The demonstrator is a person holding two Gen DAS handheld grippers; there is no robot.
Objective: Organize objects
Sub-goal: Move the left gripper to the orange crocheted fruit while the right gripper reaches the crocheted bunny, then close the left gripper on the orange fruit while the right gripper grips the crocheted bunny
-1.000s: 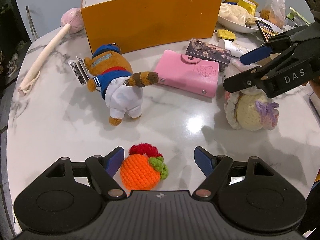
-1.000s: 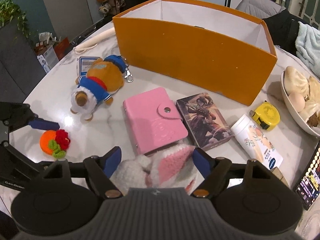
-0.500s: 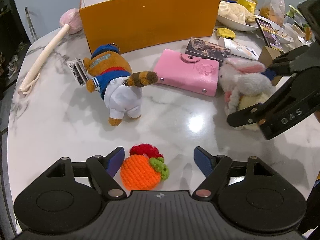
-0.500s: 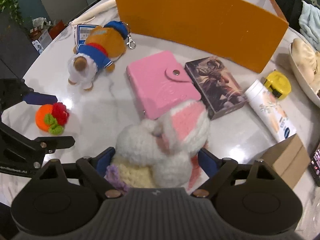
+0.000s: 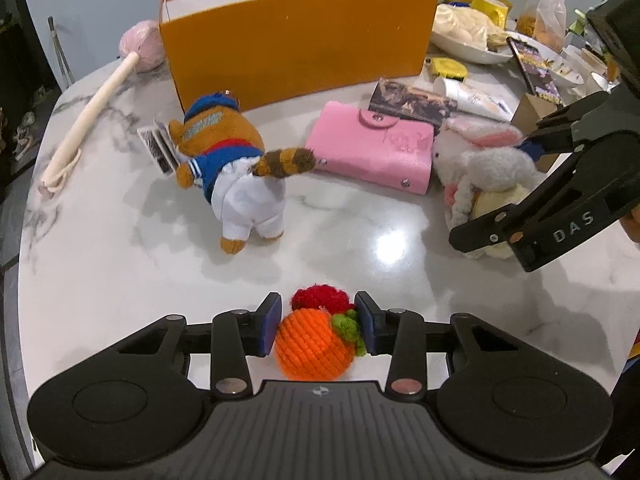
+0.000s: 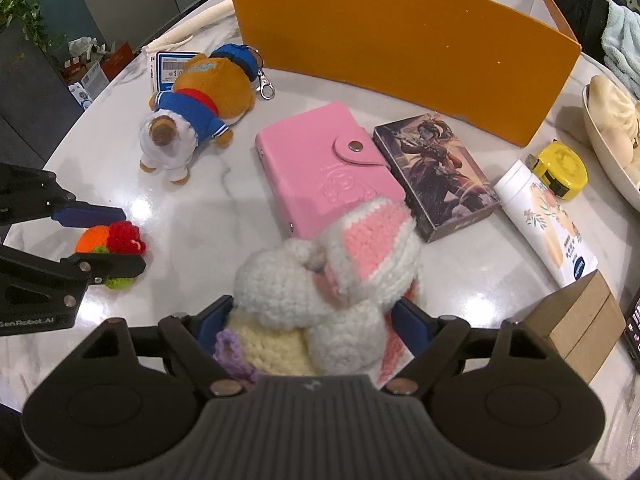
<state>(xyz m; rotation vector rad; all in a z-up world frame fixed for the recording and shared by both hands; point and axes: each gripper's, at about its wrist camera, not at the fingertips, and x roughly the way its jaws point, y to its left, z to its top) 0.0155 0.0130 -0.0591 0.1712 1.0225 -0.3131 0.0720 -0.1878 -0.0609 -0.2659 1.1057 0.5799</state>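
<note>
My left gripper (image 5: 318, 330) is shut on a crocheted orange fruit (image 5: 312, 346) with a red tuft and green leaf, low on the marble table; it also shows in the right wrist view (image 6: 108, 242). My right gripper (image 6: 310, 324) is shut on a white crocheted bunny (image 6: 320, 280) with pink ears, also in the left wrist view (image 5: 486, 172) at the right. An orange open box (image 5: 296, 48) stands at the back. A brown plush bear in a blue and white sailor suit (image 5: 224, 160) lies before it.
A pink snap wallet (image 6: 324, 172), a picture card box (image 6: 436, 176), a white tube (image 6: 548, 220), a yellow tape measure (image 6: 562, 168) and a small cardboard box (image 6: 576, 324) lie right of the bear. A pink-headed massage stick (image 5: 92, 108) lies at the left. A bowl (image 5: 468, 46) is far right.
My left gripper has closed on the orange fruit. My right gripper has dropped around the bunny and closed on it.
</note>
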